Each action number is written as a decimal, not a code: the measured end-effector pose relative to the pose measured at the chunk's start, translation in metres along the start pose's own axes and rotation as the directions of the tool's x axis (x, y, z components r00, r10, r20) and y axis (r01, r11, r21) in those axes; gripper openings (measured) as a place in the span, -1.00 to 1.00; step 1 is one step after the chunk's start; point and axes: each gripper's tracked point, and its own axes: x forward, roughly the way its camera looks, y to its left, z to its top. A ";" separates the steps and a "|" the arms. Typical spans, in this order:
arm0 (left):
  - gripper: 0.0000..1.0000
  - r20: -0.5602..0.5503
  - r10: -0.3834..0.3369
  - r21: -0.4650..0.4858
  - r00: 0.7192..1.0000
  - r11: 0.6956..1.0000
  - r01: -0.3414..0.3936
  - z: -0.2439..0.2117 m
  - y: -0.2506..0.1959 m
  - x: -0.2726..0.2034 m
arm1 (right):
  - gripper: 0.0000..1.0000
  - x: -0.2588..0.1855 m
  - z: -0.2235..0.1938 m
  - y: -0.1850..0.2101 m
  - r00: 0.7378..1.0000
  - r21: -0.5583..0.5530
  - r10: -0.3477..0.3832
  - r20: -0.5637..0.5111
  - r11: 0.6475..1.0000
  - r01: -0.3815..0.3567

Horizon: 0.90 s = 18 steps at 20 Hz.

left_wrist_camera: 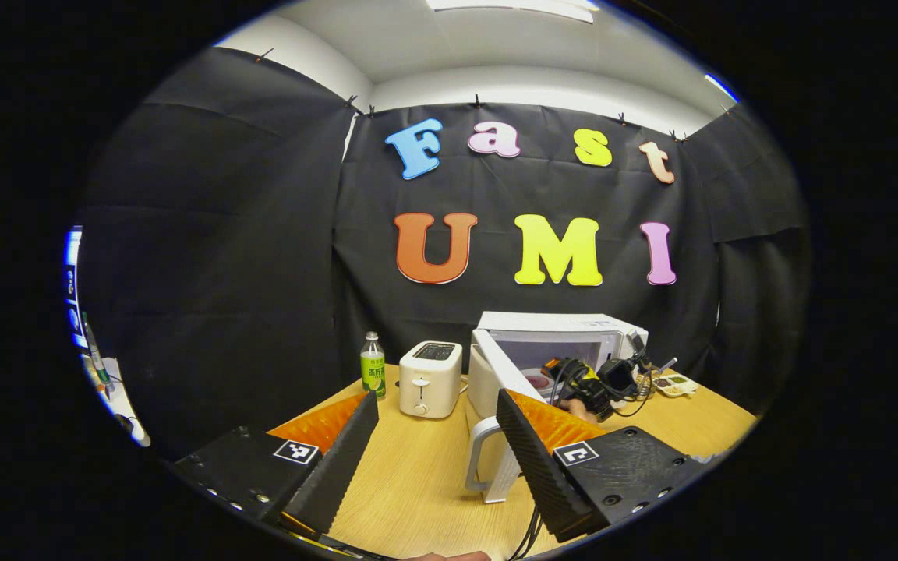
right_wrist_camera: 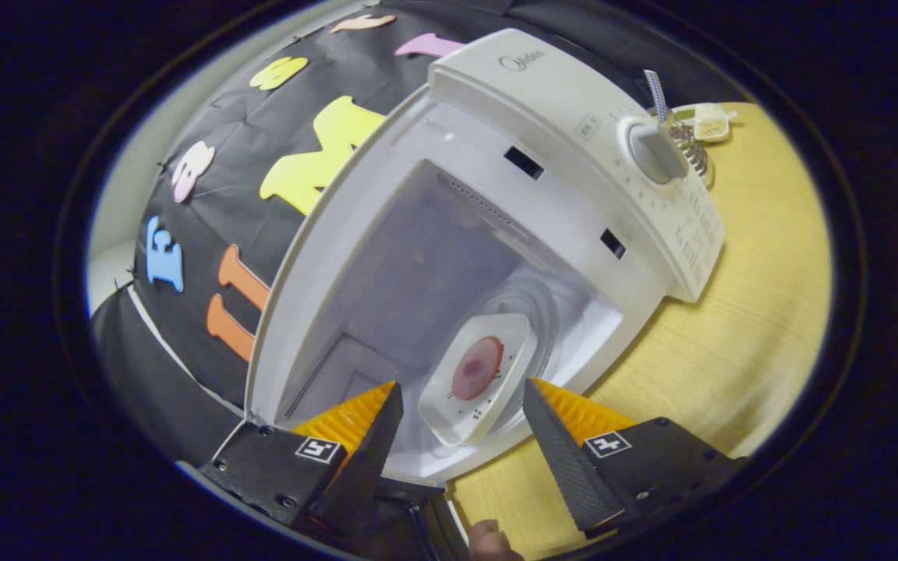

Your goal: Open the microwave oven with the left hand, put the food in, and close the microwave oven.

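The microwave (right_wrist_camera: pixel 496 234) door (left_wrist_camera: pixel 496 374) is standing open; the food plate (right_wrist_camera: pixel 480 374) is resting inside the microwave. Both tongs, left (left_wrist_camera: pixel 437 444) and right (right_wrist_camera: pixel 461 436), are gaping empty. Closing is remaining.

Left gripper (left_wrist_camera: pixel 437 421) jaws wide apart, gripping nothing. Right gripper (right_wrist_camera: pixel 461 409) also spread wide, nothing pinched between its fingers; it sits ahead-right of the left.

microwave door (left_wrist_camera: pixel 496 382) partly behind left tongs' finger, tray items (left_wrist_camera: pixel 675 383) too small to tell
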 end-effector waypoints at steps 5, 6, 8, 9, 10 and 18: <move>0.87 -0.001 0.034 -0.023 0.999 0.999 -0.034 -0.004 0.012 -0.012 | 0.97 -0.050 0.060 0.006 0.994 -0.214 0.021 0.106 0.977 0.002; 0.87 0.004 0.041 -0.028 0.999 0.999 -0.041 -0.003 0.014 -0.012 | 0.97 -0.062 0.072 0.009 0.992 -0.266 0.028 0.124 0.964 0.006; 0.87 0.009 0.037 -0.025 0.999 0.999 -0.037 -0.006 0.014 -0.011 | 0.96 -0.089 0.096 0.010 0.989 -0.370 0.029 0.148 0.929 0.029; 0.87 0.010 0.029 -0.010 1.000 1.000 -0.029 -0.006 0.014 -0.011 | 0.97 -0.104 0.107 0.014 0.987 -0.410 0.044 0.155 0.912 0.024; 0.87 0.013 0.034 0.009 0.999 0.999 -0.034 -0.008 0.018 -0.009 | 0.97 -0.120 0.117 0.016 0.986 -0.443 0.054 0.159 0.896 0.022; 0.63 0.106 0.106 0.058 0.989 0.992 -0.113 -0.004 0.045 0.011 | 0.99 -0.273 0.209 0.020 0.971 -0.647 0.136 0.197 0.762 0.024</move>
